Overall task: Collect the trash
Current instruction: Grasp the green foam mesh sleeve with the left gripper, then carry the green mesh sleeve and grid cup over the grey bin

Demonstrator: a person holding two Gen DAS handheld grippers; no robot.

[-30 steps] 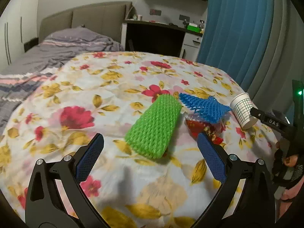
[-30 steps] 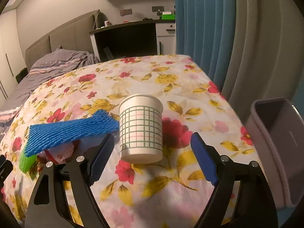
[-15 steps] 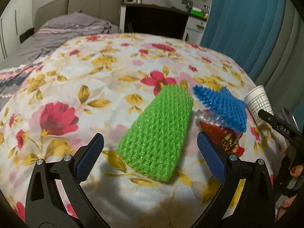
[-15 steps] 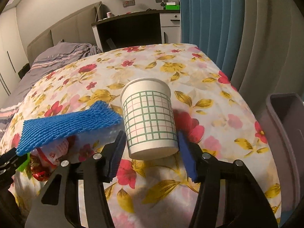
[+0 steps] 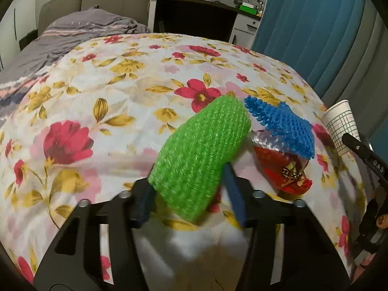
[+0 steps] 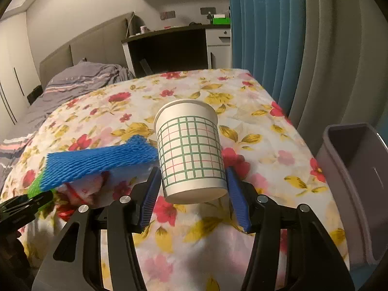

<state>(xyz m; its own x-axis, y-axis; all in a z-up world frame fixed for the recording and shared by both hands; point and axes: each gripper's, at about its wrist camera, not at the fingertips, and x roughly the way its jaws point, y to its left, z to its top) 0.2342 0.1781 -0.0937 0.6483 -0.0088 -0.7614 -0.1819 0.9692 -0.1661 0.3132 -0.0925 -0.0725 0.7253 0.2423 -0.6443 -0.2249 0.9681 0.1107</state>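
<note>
My left gripper is shut on the near end of a green foam net sleeve, which is tilted up off the floral bedspread. Beside it lie a blue foam net and a red snack wrapper. My right gripper is shut on a white paper cup with a green grid and holds it just above the bed. The cup also shows in the left wrist view. The blue net lies to the cup's left.
A grey trash bin stands open beside the bed at the right. Blue curtains hang behind it. A dark desk and a grey duvet are at the far end of the bed.
Both grippers have closed: the left on the green net sleeve, whose near end has lifted, and the right on the paper cup, which has risen off the bed.
</note>
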